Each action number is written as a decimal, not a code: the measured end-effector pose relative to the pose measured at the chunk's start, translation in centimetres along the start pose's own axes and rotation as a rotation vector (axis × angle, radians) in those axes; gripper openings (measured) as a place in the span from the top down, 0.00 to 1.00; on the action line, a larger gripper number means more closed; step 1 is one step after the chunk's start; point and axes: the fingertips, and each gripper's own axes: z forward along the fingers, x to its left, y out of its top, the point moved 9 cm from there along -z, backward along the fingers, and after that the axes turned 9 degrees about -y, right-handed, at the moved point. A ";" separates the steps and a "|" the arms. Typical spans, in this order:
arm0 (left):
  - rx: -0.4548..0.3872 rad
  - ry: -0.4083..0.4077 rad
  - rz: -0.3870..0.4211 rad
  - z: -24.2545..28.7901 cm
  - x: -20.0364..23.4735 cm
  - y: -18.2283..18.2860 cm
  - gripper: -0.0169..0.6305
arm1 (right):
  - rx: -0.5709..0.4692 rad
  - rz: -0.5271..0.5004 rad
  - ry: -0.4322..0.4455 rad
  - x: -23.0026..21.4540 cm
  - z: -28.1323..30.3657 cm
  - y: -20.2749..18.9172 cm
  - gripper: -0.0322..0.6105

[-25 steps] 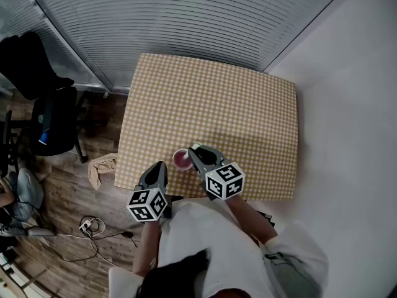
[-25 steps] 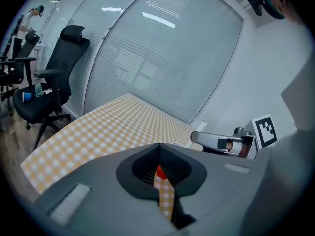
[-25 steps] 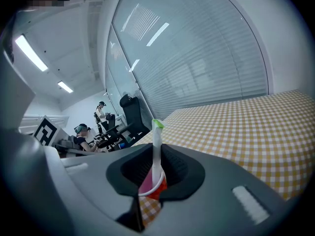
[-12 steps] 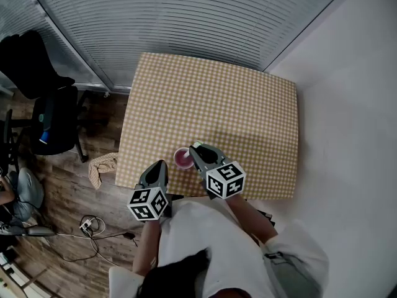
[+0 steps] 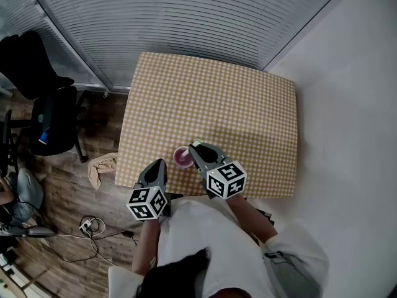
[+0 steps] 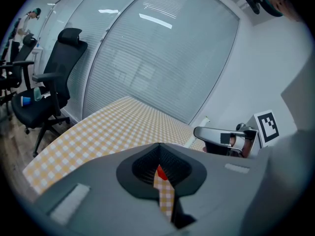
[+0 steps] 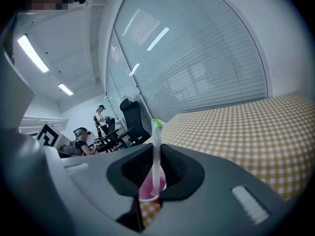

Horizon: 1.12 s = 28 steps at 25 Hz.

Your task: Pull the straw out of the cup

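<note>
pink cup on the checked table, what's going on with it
A person with a gripper in each hand is working at a pink cup by the near edge of the checked table. The right gripper is closed on the straw, which stands in the cup, not yet pulled out. The left gripper hovers to the cup's left, closed and empty.

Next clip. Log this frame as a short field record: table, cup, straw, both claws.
table: yellow checked cloth
cup: pink, upright, near the table's front edge
straw: white with green tip, standing in the cup
right claw: closed on the straw above the cup
left claw: shut, empty, clear of the cup
task: straw not yet out
</note>
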 end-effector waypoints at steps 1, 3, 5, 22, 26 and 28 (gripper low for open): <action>0.000 -0.001 0.001 0.0 0.0 0.0 0.95 | -0.004 0.006 0.002 0.0 -0.1 0.1 0.87; -0.001 -0.003 0.005 0.1 -0.1 0.0 0.95 | -0.019 0.013 0.009 0.1 -0.2 0.4 0.87; -0.003 -0.006 0.009 0.1 -0.2 0.0 0.95 | -0.034 0.013 0.017 0.2 -0.4 0.7 0.87; -0.017 -0.039 0.042 0.5 -1.3 0.3 0.95 | -0.113 0.030 0.023 0.3 -2.6 1.8 0.87; -0.014 -0.053 0.041 0.7 -1.7 0.4 0.95 | -0.144 0.044 0.024 0.4 -3.5 2.2 0.87; -0.014 -0.060 0.045 0.8 -2.1 0.0 0.95 | -0.153 0.044 0.028 0.3 -4.2 2.0 0.87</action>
